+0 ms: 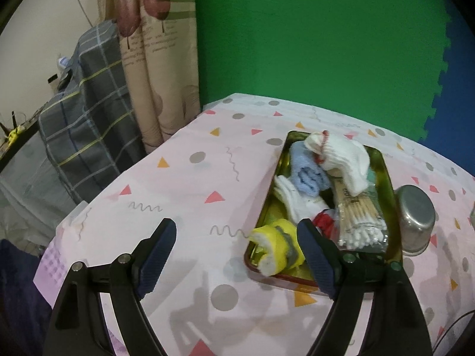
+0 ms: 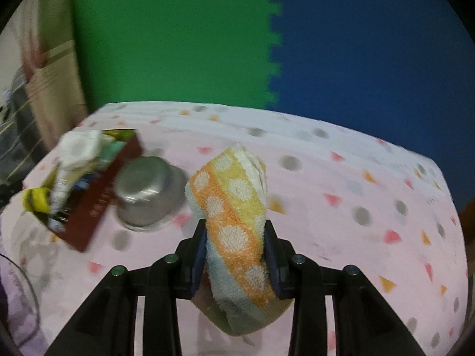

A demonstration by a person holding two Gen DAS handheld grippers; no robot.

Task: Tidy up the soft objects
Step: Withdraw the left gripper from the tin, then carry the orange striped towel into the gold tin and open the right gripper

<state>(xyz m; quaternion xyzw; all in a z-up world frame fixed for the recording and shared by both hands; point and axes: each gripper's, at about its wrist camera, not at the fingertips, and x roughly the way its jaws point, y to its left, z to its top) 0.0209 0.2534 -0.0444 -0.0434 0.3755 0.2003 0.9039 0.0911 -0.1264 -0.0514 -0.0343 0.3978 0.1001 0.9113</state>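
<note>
Two right fingers (image 2: 204, 246) pinch a folded terry towel (image 2: 234, 207); left fingers (image 1: 160, 252) gape.

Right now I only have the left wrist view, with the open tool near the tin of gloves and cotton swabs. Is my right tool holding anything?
Observer: Yes. The right tool is shut on a folded polka-dot towel, striped orange, yellow and pale blue.
Operator: Is it gripped at one end?
Observer: No, near the middle. One end sticks out ahead of the pads and the other hangs back toward the camera.
Operator: Where is it relative to the tin?
Observer: In the right wrist view the towel shows to the right of the upturned steel pot, and the tin lies to the left of that pot.
</note>
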